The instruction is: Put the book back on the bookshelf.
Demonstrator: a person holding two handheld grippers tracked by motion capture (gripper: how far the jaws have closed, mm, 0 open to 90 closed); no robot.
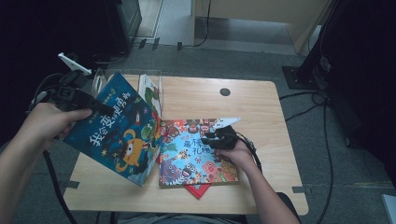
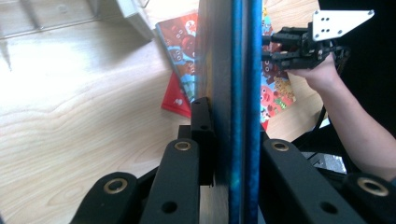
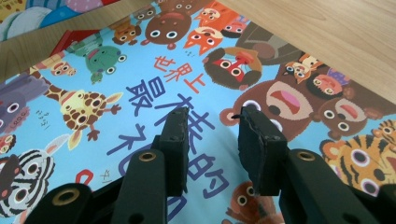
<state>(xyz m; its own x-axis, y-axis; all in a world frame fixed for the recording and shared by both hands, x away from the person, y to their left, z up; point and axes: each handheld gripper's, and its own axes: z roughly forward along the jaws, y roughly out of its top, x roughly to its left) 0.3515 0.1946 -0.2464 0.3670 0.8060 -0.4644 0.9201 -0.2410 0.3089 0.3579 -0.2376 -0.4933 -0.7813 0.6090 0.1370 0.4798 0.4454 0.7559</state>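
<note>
My left gripper [image 1: 105,108] is shut on the edge of a dark blue picture book [image 1: 116,126] and holds it tilted in the air over the table's left side. In the left gripper view the blue book [image 2: 238,70] stands edge-on between the jaws of my left gripper [image 2: 232,121]. A colourful animal picture book [image 1: 187,158] lies flat in the middle of the table. My right gripper [image 1: 211,138] hovers low over its cover, open, with nothing between the jaws. Up close, my right gripper [image 3: 215,116] points at the animal book [image 3: 140,84].
A thin red book [image 1: 198,190] pokes out from under the animal book's near edge. A clear stand [image 1: 100,77] at the back left holds another upright book [image 1: 150,93]. The wooden table [image 1: 261,112] has bare room at the right and back.
</note>
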